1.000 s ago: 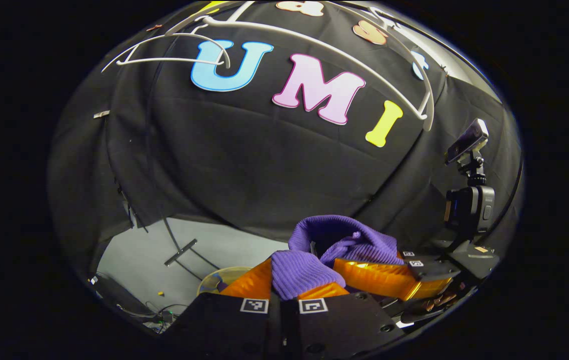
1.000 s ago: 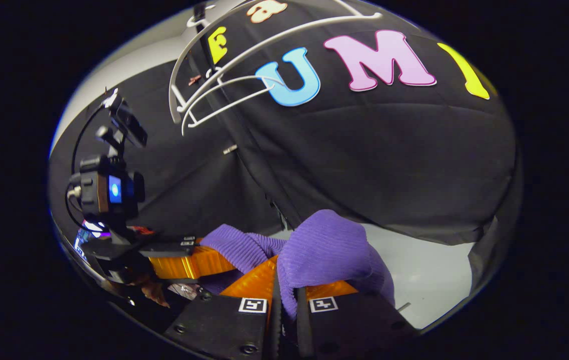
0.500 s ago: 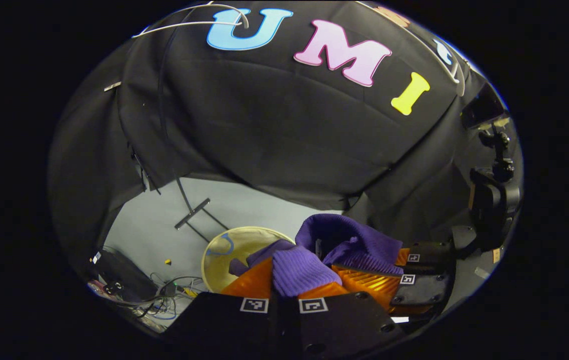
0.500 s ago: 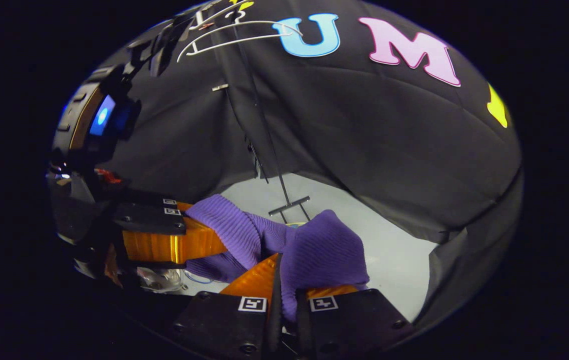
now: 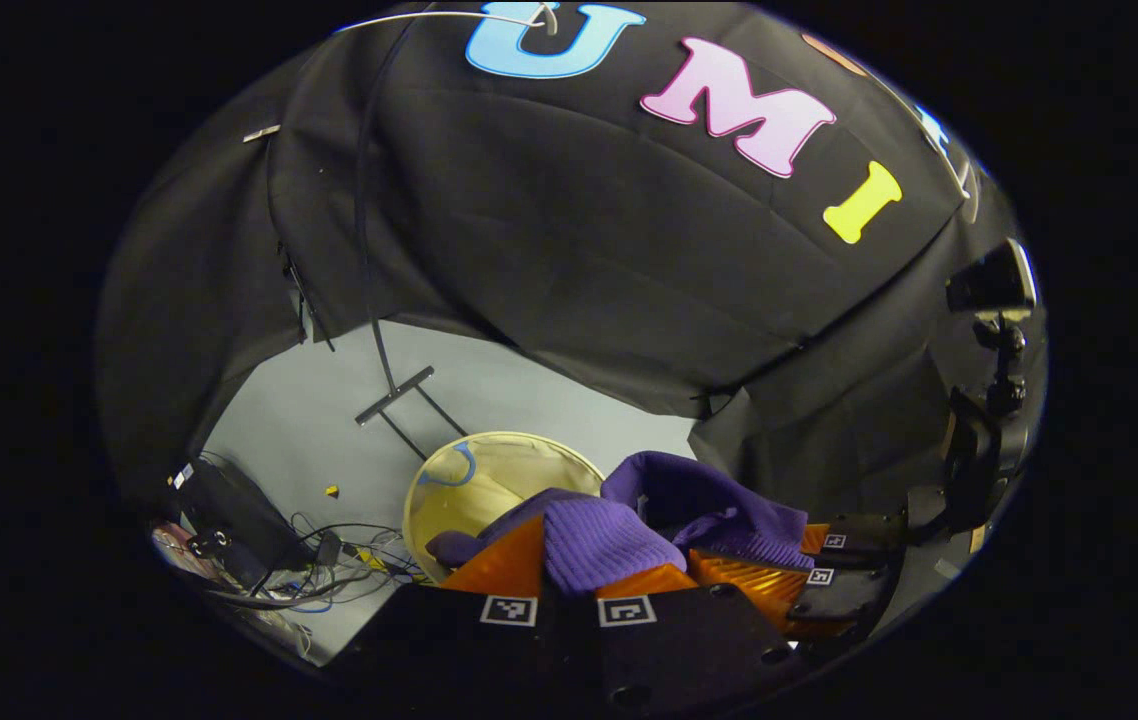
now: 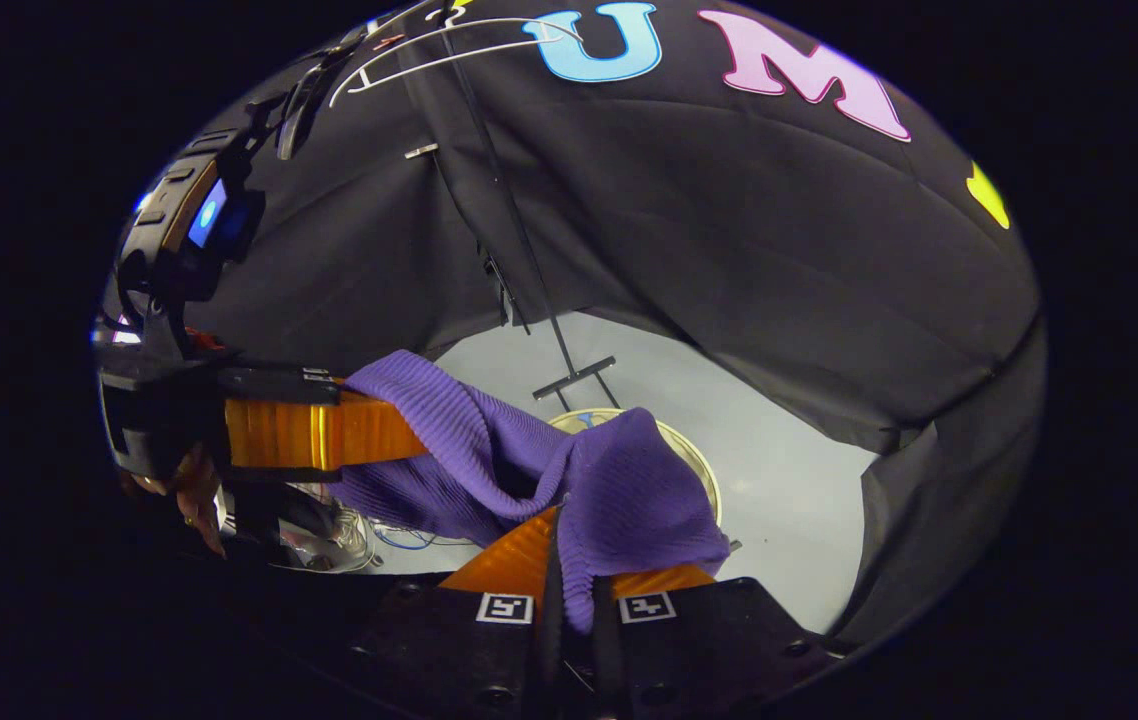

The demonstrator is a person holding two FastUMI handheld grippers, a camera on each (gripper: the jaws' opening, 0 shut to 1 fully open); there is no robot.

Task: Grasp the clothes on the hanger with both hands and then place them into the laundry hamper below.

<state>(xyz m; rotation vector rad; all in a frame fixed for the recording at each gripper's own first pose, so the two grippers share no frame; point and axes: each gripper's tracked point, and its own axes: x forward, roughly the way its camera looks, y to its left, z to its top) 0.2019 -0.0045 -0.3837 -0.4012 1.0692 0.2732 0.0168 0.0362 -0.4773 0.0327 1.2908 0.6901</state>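
Now both hand-held grippers — left [image 5: 569,572], right [image 6: 569,570] — pinch purple garment [image 6: 529,470] above hamper [image 5: 489,485].

Pale grey floor [image 5: 549,385] of the booth.
On it: round hamper [image 5: 449,490] centre, stand foot [image 5: 394,395] at 11 o'clock, cables [image 5: 329,570] at 8 o'clock.

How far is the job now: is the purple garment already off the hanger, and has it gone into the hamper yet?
Done: the white hanger hangs bare up by the wall, so the purple garment is off it. In hand: the left gripper and the right gripper each pinch a fold of it, holding it above the floor. Left: the round laundry hamper sits below, and the garment is not yet inside; it must be lowered and released.
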